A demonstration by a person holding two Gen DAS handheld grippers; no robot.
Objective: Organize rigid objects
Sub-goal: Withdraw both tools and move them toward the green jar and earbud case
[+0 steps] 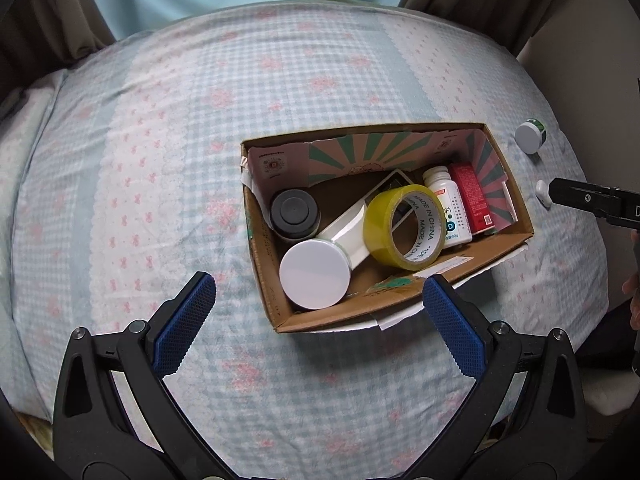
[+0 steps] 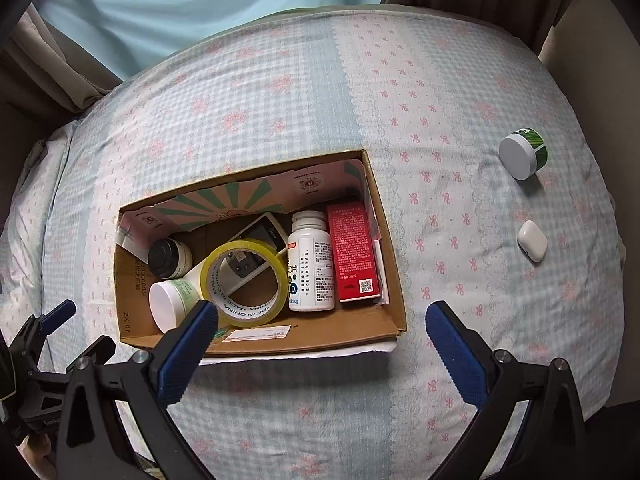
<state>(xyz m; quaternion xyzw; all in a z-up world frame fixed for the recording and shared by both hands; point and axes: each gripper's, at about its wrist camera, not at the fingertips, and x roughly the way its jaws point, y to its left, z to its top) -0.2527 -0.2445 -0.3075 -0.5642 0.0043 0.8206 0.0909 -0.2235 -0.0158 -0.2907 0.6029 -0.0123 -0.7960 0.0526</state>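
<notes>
An open cardboard box (image 1: 404,300) (image 2: 396,312) lies on the bed. Inside are a yellow tape roll (image 1: 404,226) (image 2: 244,284), a white-lidded jar (image 1: 314,274) (image 2: 170,304), a black-lidded jar (image 1: 294,212) (image 2: 168,258), a white pill bottle (image 1: 448,204) (image 2: 312,264), a red carton (image 1: 472,196) (image 2: 354,254) and a white remote (image 2: 260,240). My left gripper (image 1: 318,300) hangs open above the box's near wall, with nothing between its blue pads. My right gripper (image 2: 322,326) is open too, above the box's near right corner. A small green-labelled jar (image 2: 522,154) (image 1: 530,136) and a white earbud case (image 2: 532,240) (image 1: 542,192) lie on the bed right of the box.
The bed has a checked blue cover with pink bows (image 1: 200,120) (image 2: 280,80). Curtains (image 1: 52,20) and a pale blue drape (image 2: 180,8) hang behind it. The right gripper's black finger (image 1: 588,198) shows at the right edge of the left wrist view.
</notes>
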